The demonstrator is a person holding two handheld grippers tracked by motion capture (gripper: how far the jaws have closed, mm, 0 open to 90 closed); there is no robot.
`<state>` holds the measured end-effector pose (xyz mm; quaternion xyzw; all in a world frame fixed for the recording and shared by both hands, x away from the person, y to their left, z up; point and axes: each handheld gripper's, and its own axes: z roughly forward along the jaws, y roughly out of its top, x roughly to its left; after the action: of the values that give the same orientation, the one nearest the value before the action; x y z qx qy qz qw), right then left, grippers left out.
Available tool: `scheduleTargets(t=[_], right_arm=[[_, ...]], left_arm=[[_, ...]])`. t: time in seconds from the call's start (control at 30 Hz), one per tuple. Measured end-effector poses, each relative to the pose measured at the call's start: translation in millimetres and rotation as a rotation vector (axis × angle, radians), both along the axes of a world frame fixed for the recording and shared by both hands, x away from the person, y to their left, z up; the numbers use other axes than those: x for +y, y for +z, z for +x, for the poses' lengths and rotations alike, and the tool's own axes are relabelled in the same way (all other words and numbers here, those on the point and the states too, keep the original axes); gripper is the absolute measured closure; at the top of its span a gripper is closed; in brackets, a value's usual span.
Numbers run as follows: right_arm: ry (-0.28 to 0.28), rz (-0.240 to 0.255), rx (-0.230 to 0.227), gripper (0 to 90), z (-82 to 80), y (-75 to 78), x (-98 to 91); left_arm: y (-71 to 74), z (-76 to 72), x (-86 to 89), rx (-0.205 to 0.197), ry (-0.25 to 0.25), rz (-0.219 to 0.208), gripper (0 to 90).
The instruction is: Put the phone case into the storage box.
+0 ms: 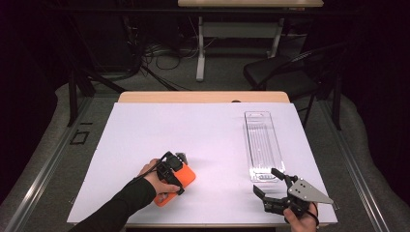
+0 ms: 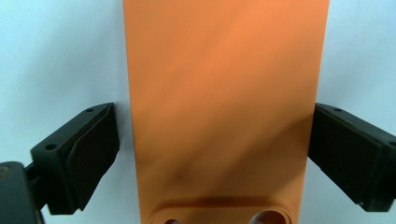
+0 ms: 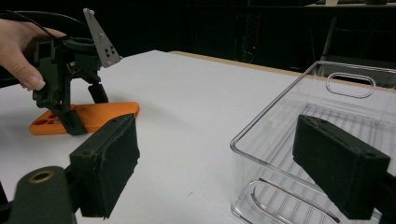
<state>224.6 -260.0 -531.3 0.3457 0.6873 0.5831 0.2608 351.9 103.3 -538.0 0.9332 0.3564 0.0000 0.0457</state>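
An orange phone case (image 1: pixel 188 175) lies flat on the white sheet at the front left. My left gripper (image 1: pixel 175 180) points down over it, with one jaw on each side of the case. In the left gripper view the case (image 2: pixel 224 102) runs up between the two black pads; a thin gap shows at the left pad, so the left gripper (image 2: pixel 212 154) is open. My right gripper (image 1: pixel 264 180) rests at the front right, open with nothing between its pads (image 3: pixel 107 163). It faces the near end of a clear plastic tray (image 1: pixel 247 145). The right gripper view shows the case (image 3: pixel 112 112) under the left gripper (image 3: pixel 86 112).
A white sheet (image 1: pixel 193 130) covers most of the wooden table (image 1: pixel 203 96). The clear tray (image 3: pixel 275 100) is long, ribbed inside and holds nothing. Beyond the table stand a dark chair (image 1: pixel 280 72) and another table's legs with cables on the floor.
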Motion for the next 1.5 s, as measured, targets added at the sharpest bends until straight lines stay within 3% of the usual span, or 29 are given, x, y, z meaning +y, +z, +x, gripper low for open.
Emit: scheduleTargets(t=[0.33,1.5], right_arm=[[-0.001,0.003,0.007,13.9,0.4,-0.3,-0.7],[-0.003,0.003,0.012,13.9,0.8,-0.6,-1.3]], left_arm=[[4.1,0.0,1.2,-0.004,0.002,-0.004,15.4],[4.7,0.3,1.1,0.002,-0.017,-0.003,16.3]])
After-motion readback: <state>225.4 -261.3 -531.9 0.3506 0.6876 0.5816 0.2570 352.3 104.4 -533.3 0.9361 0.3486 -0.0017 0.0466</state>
